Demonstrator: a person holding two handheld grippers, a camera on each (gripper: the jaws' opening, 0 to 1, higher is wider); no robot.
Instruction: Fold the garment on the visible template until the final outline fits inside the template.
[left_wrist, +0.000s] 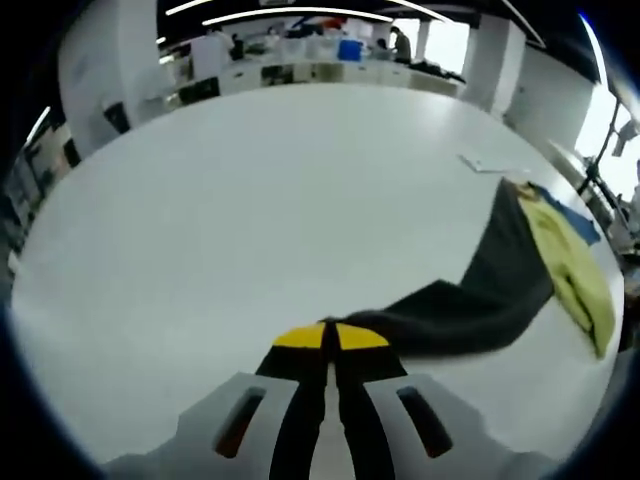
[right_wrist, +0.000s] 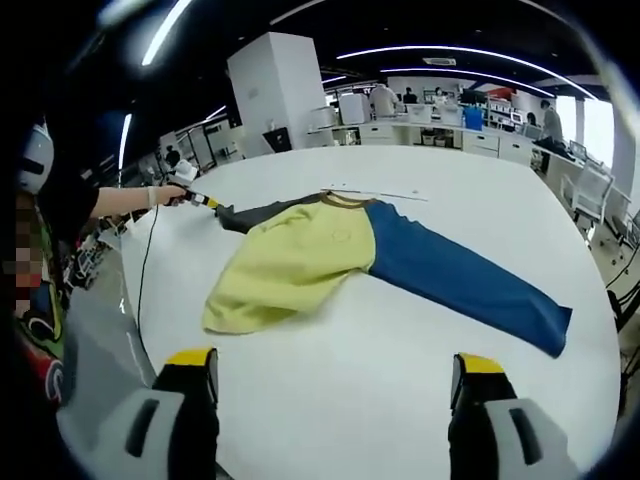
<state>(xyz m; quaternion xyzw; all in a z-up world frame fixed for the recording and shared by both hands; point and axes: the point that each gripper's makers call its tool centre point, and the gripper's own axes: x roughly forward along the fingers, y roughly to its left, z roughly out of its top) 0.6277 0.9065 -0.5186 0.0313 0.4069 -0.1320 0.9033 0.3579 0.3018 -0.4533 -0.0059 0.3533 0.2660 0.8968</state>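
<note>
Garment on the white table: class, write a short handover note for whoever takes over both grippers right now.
Left gripper: shut on the dark sleeve, pulled out across the table.
Right gripper: open, holding nothing, above the table facing the garment.
Garment: flat, yellow body, blue sleeve stretched straight out to the other side.
Done: dark sleeve gripped; no finished fold seen.
Left: fold both sleeves and body in. A thin pale outline at the collar may be the template; cannot tell.
</note>
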